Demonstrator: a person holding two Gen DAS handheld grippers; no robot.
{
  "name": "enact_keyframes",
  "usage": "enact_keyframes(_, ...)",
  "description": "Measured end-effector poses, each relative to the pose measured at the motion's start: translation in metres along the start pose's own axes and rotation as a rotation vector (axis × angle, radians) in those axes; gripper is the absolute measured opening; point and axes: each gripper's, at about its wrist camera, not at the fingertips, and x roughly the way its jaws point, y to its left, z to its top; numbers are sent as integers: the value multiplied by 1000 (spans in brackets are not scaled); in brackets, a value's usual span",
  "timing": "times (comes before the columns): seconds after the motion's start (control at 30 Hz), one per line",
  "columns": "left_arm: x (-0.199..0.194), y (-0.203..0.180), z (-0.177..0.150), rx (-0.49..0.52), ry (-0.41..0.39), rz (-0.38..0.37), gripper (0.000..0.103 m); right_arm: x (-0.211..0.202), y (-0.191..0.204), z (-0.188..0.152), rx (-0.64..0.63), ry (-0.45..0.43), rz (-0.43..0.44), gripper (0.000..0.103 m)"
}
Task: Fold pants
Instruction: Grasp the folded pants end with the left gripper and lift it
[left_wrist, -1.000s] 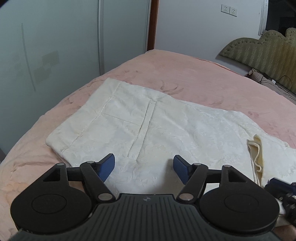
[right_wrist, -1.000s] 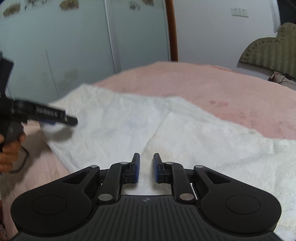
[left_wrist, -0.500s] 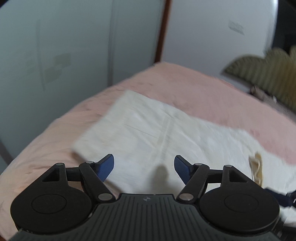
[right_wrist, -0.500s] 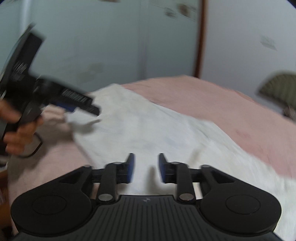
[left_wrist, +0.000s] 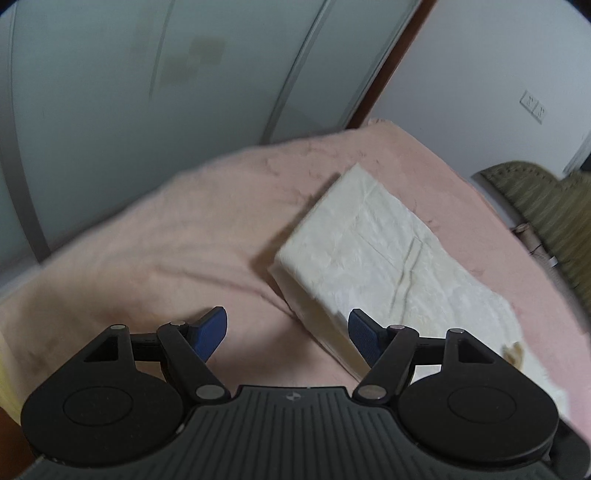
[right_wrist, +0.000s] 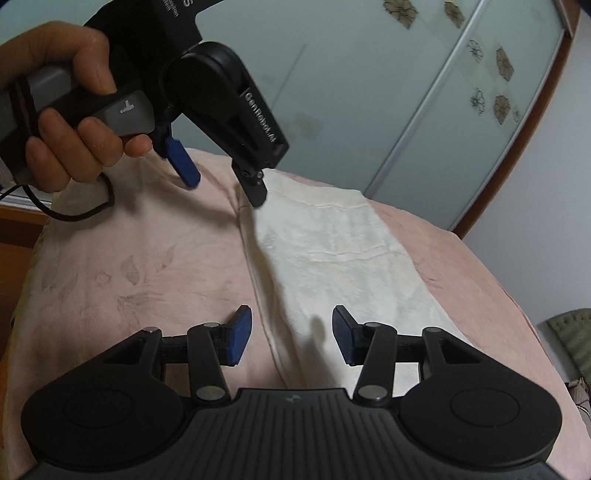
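Cream-white pants (left_wrist: 373, 254) lie flat on a pink bedspread (left_wrist: 166, 251), folded lengthwise; they also show in the right wrist view (right_wrist: 332, 258). My left gripper (left_wrist: 288, 332) is open and empty, above the bedspread at the pants' near left corner. In the right wrist view the left gripper (right_wrist: 225, 184) hangs above the far left edge of the pants, held by a hand (right_wrist: 74, 122). My right gripper (right_wrist: 291, 338) is open and empty over the pants' near left edge.
Frosted sliding wardrobe doors (left_wrist: 147, 92) stand behind the bed. A padded olive headboard (left_wrist: 546, 206) is at the right. A wooden edge (right_wrist: 18, 229) shows at the left of the bed.
Both grippers swung left and rose away from the pants. My right gripper opened from nearly shut to wide. The pants now sit right of centre in the left wrist view.
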Motion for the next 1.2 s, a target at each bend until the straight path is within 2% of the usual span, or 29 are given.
enact_keyframes(0.1, 7, 6, 2, -58, 32, -63, 75, 6, 8, 2, -56, 14, -28, 47)
enact_keyframes(0.2, 14, 12, 5, -128, 70, -140, 75, 19, 23, 1, -158, 38, -101, 47)
enact_keyframes(0.37, 34, 25, 4, -309, 144, -308, 93, 42, 38, 7, -268, -7, -164, 46)
enact_keyframes(0.43, 40, 25, 5, -354, 147, -347, 97, 53, 34, 11, -249, -1, -130, 25)
enact_keyframes(0.5, 49, 24, 7, -391, 166, -386, 98, 54, 19, 16, -141, -19, -77, 21)
enact_keyframes(0.67, 71, 15, 18, -423, 179, -449, 99, 38, -63, 18, 371, -83, 136, 19)
enact_keyframes(0.7, 78, 12, 22, -423, 178, -461, 99, 35, -77, 16, 442, -92, 192, 21)
enact_keyframes(0.77, 91, 6, 30, -432, 183, -464, 98, 31, -103, 7, 573, -100, 375, 22)
enact_keyframes(0.8, 97, 3, 35, -429, 178, -467, 97, 26, -114, 2, 620, -129, 395, 22)
enact_keyframes(0.83, 101, 0, 39, -427, 176, -460, 96, 23, -121, -1, 637, -132, 362, 22)
enact_keyframes(0.9, 110, -2, 47, -424, 166, -454, 96, 27, -129, -7, 608, -70, 233, 22)
enact_keyframes(0.97, 114, -9, 52, -398, 146, -437, 88, 45, -133, -17, 578, 39, 143, 23)
enact_keyframes(1.03, 116, -16, 54, -353, 136, -408, 81, 68, -130, -31, 574, 136, 165, 24)
enact_keyframes(1.1, 115, -25, 54, -276, 119, -341, 55, 70, -126, -37, 566, 87, 154, 26)
enact_keyframes(1.13, 113, -31, 54, -221, 111, -281, 36, 69, -125, -38, 564, 91, 156, 26)
enact_keyframes(1.2, 109, -36, 54, -161, 89, -229, 18, 66, -133, -37, 588, 85, 176, 27)
